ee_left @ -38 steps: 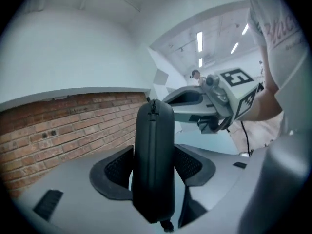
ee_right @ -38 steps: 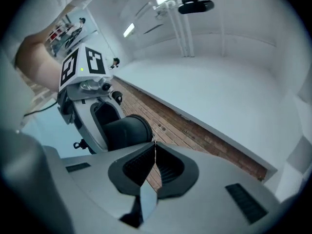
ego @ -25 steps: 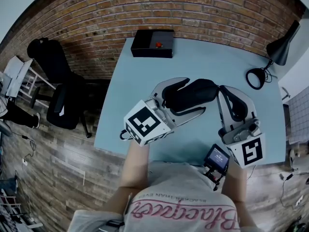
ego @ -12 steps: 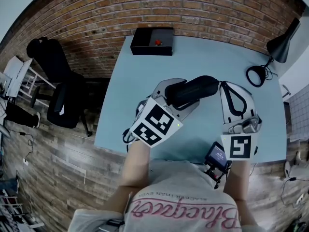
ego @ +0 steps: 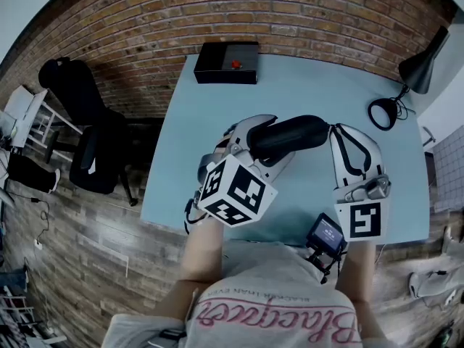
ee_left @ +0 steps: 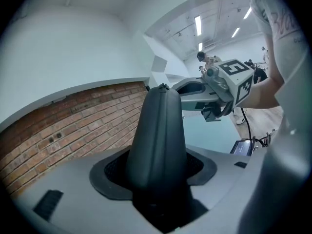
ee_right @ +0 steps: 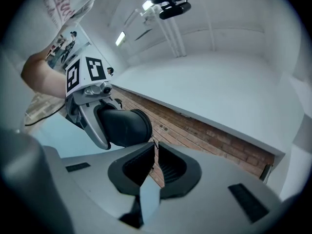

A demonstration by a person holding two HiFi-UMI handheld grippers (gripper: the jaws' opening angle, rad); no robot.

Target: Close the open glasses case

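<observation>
Gripping the glasses case (ego: 293, 134) is the left gripper (ego: 278, 143). Its jaws pinch one end, and the rest juts out toward the right gripper (ego: 338, 133). The case is a dark, matte, rounded oblong, and in the left gripper view it tapers away with a faint seam running along its length. I can't tell whether the lid is fully seated. It sits over the middle of the table (ego: 210, 114), and I also can't tell whether it touches the surface.

The black ribbed pads (ee_left: 109, 172) on the left gripper flank the case, set in grey moulded plastic.

The right gripper's jaws are pressed together with only a thin slit between the pads – nothing is in them. Its tips are just beside the free end of the case, and whether they touch it is unclear.

The table has a smooth pale-blue top. At the far edge is a black box (ego: 230, 64), rectangular, with a small red button. A black desk lamp (ego: 409, 78) with a cone shade and round base stands at the far right corner. A rough red brick wall (ego: 145, 20) runs behind the table. A black office chair (ego: 90, 140) stands to the left on a wood-plank floor (ego: 80, 267).
</observation>
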